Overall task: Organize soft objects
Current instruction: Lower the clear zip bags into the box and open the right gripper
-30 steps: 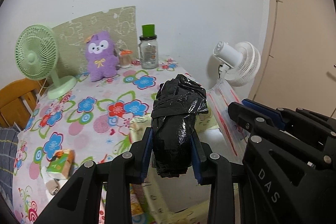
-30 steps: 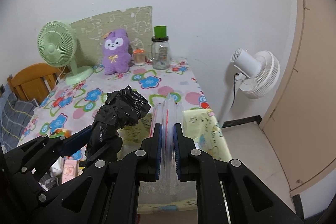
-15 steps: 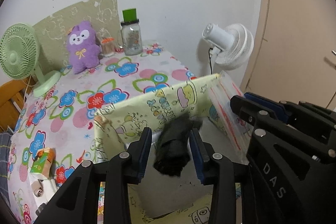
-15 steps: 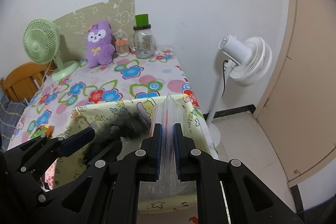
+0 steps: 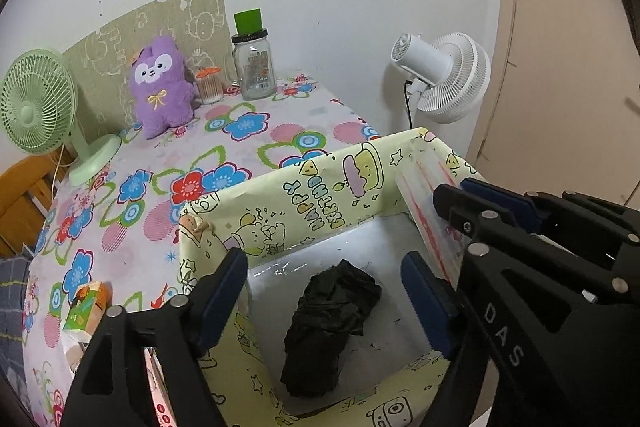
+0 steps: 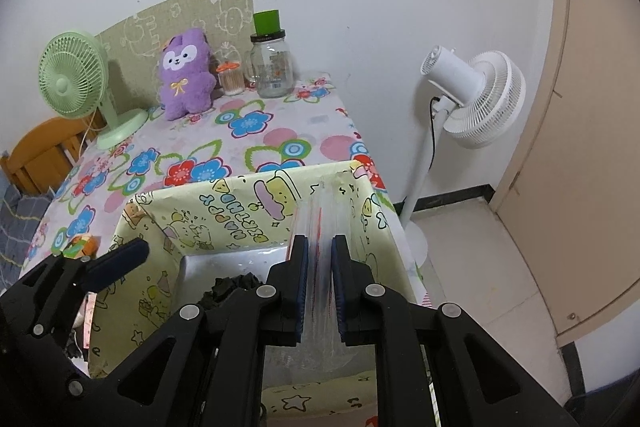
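the left hand-held gripper [image 5: 324, 297], jaws just opened, hangs over the black bag [image 5: 328, 327] lying in the box [image 5: 304, 195]; the right hand-held gripper [image 6: 320, 279] pinches a clear zip bag [image 6: 320, 223].

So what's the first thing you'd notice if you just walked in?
Probably the fluffy purple plush toy sitting at the back of the flowery tablecloth. Then the crumpled black plastic bag lying inside the yellow cartoon-print box, under the open left gripper.
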Demonstrator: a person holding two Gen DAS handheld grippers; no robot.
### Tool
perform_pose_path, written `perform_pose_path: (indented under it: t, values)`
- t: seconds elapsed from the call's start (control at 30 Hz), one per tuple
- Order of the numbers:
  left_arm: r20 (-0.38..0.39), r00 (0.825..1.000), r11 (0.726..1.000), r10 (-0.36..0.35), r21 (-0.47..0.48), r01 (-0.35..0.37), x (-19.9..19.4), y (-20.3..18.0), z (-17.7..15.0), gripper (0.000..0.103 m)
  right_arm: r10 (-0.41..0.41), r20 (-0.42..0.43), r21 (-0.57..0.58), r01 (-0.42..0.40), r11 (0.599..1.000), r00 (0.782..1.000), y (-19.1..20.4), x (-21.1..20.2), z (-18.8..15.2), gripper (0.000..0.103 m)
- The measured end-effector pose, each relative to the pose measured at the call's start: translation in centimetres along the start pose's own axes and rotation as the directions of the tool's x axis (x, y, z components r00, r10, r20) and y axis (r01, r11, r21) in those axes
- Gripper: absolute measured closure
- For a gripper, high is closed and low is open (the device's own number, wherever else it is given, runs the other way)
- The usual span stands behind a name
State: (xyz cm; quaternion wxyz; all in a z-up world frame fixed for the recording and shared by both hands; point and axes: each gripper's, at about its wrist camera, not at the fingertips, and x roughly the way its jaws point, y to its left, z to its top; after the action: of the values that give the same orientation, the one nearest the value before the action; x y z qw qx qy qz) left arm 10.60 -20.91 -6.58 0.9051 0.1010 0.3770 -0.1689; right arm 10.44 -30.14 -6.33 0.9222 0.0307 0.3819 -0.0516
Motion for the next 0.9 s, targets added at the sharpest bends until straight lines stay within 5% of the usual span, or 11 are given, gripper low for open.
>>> perform_pose_path:
  t: [0.1, 0.17, 0.23, 0.6, 0.9]
  values:
    - [0.007, 1.0, 1.0, -0.002, 0.005, 0.002, -0.2, 0.0, 0.0, 0.018, -0.008, -0.003, -0.009, 0.008, 1.0, 1.0, 0.1, 0.0, -0.1, 0.072]
    - [0.007, 1.0, 1.0, -0.013, 0.006, 0.013, -0.4, 0.1, 0.0, 0.018, 0.012, 0.001, -0.012, -0.012, 1.0, 1.0, 0.2, -0.2, -0.1, 0.043]
    - [0.012, 1.0, 1.0, -0.017, 0.003, 0.017, -0.7, 0.3, 0.0, 0.017, 0.022, 0.015, -0.003, -0.022, 1.0, 1.0, 0.2, -0.5, -0.1, 0.032]
    - [0.047, 0.999, 1.0, 0.004, -0.026, -0.002, -3.0, 1.9, -0.3, 0.003, -0.016, 0.094, -0.019, 0.018, 1.0, 0.995, 1.7, -3.3, -0.2, 0.017]
    - [0.054, 0.998, 0.999, 0.02, -0.037, -0.018, -4.9, 3.4, -1.2, 0.0, -0.023, 0.134, -0.037, 0.029, 0.999, 0.991, 3.8, -5.4, -0.6, 0.007]
